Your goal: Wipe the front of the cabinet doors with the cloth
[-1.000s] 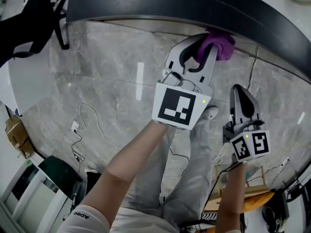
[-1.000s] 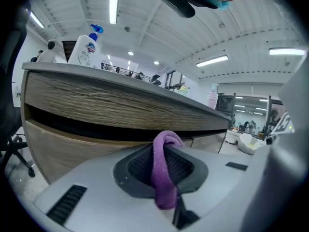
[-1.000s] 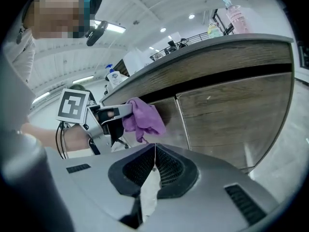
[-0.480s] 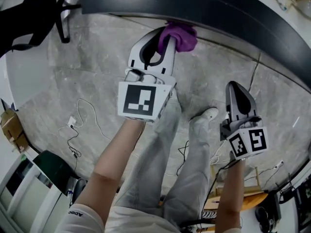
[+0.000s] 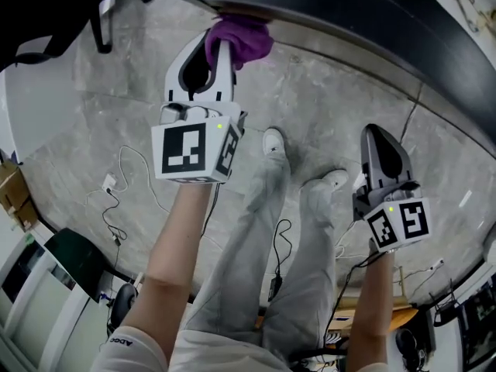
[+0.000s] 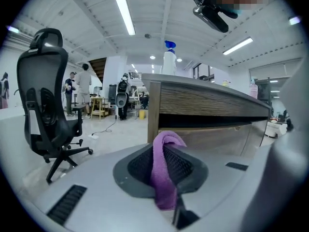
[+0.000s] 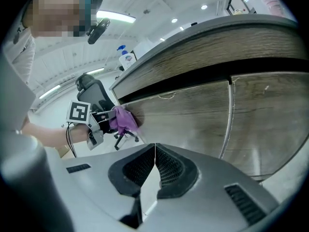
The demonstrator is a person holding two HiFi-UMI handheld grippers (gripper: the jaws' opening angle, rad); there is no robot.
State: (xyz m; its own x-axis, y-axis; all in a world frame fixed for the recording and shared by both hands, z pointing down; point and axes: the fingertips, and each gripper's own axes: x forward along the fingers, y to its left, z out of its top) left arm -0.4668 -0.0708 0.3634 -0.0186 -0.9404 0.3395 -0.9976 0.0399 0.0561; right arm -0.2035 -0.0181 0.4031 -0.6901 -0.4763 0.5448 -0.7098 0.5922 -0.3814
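My left gripper (image 5: 218,51) is shut on a purple cloth (image 5: 241,39) and holds it against the wooden cabinet front, near its left end. In the left gripper view the cloth (image 6: 164,170) is pinched between the jaws, with the cabinet's wood front (image 6: 212,134) just ahead. The right gripper view shows the left gripper (image 7: 115,127) pressing the cloth (image 7: 123,119) onto the cabinet door (image 7: 183,115). My right gripper (image 5: 380,142) hangs lower right, shut and empty, away from the cabinet; its jaws (image 7: 155,149) meet with nothing between them.
A dark counter top (image 5: 372,14) overhangs the cabinet. A black office chair (image 6: 46,105) stands left of the cabinet end. A spray bottle (image 6: 168,62) sits on the counter. Cables (image 5: 116,192) lie on the grey floor. People stand far off (image 6: 79,88). My legs and shoes (image 5: 273,142) are below.
My left gripper has slid the cloth leftward along the cabinet front, toward its left end. The right gripper has stayed about where it was.
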